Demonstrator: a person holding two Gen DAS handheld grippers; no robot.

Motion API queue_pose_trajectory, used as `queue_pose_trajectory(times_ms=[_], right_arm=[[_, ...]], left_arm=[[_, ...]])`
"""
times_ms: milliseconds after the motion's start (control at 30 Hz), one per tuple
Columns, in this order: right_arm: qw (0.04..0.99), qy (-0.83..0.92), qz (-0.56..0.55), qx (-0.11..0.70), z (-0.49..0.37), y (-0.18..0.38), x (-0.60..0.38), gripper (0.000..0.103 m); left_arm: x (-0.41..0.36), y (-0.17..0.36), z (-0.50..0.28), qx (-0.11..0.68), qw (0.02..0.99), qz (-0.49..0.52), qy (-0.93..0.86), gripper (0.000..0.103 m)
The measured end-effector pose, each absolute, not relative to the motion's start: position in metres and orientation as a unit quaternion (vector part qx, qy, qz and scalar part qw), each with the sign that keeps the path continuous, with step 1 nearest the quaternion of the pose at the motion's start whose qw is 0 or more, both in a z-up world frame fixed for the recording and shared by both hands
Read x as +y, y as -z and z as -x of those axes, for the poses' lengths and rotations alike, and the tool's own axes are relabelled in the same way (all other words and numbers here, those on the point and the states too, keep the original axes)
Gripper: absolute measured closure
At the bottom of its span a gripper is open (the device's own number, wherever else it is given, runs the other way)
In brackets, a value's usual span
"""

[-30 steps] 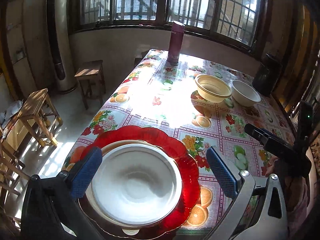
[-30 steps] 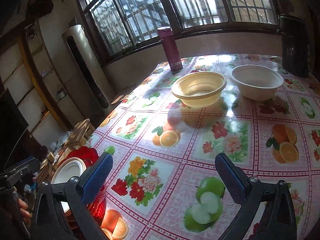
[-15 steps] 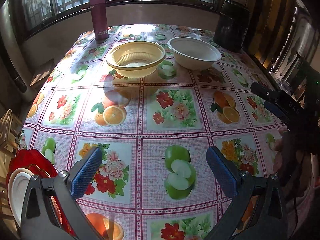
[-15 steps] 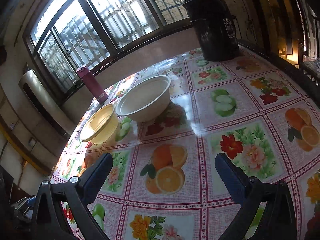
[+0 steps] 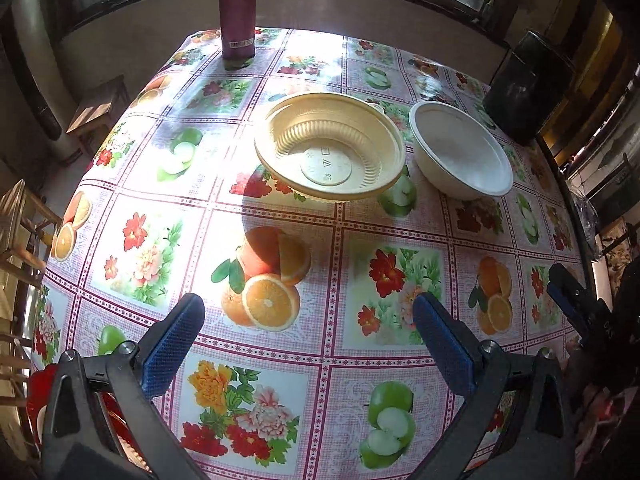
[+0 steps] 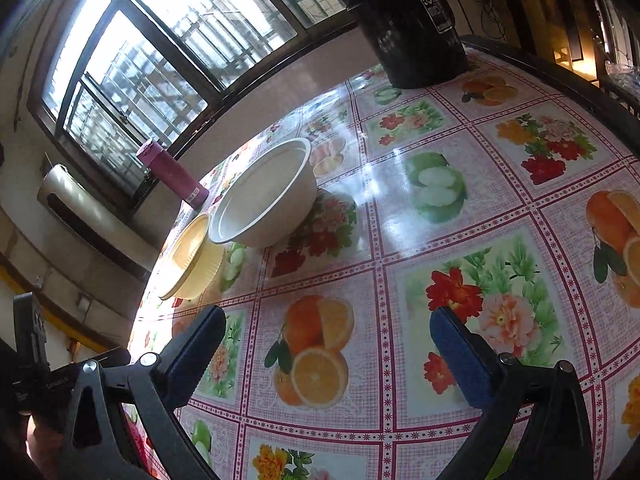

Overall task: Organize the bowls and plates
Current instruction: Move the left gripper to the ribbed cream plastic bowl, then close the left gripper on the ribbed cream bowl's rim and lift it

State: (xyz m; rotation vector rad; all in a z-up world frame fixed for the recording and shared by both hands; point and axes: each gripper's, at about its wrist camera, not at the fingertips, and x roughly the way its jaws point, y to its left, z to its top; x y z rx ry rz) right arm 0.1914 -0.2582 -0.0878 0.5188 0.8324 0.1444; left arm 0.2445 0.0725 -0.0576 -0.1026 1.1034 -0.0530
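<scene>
Oilcloth (image 5: pixel 340 240) on the bench is looking super glossy, glaring in the sun. Yellow bowl (image 5: pixel 330 146) is showing ribbed, thin plastic; white bowl (image 5: pixel 460 152) is looking matt and smooth. Gripper pads (image 5: pixel 170 338) are looking like rough blue rubber.

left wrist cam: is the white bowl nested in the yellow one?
No. The white bowl sits on the tablecloth beside the yellow bowl, each empty and upright.

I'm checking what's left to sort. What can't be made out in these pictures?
- Red plate: left wrist view, mostly hidden behind the left tool and cut by the edge.
- Yellow bowl: right wrist view, partly hidden by the white bowl.
- Black container label: too small.
</scene>
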Motion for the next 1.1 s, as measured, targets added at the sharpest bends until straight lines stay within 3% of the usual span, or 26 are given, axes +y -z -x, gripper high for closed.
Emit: queue_pose_trajectory(times_ms=[300,467,833,1100], right_arm=[[0.85,-0.154,-0.303,0.403,-0.272,0.049,-0.194,0.0],[0.815,-0.185,-0.384,0.393,-0.308,0.06,-0.165,0.0],[0.746,-0.227,-0.431,0.453,-0.345,0.118,-0.122,0.001],[0.779,-0.223,-0.43,0.398,-0.332,0.074,-0.148,0.001]], left_arm=[[0.118,0.027,-0.326,0.578,0.815,0.044,0.011,0.0],[0.134,0.024,-0.366,0.581,0.811,0.069,-0.011,0.0],[0.143,0.082,-0.411,0.614,0.777,0.137,-0.01,0.0],[0.147,0.077,-0.414,0.609,0.781,0.137,-0.008,0.0]])
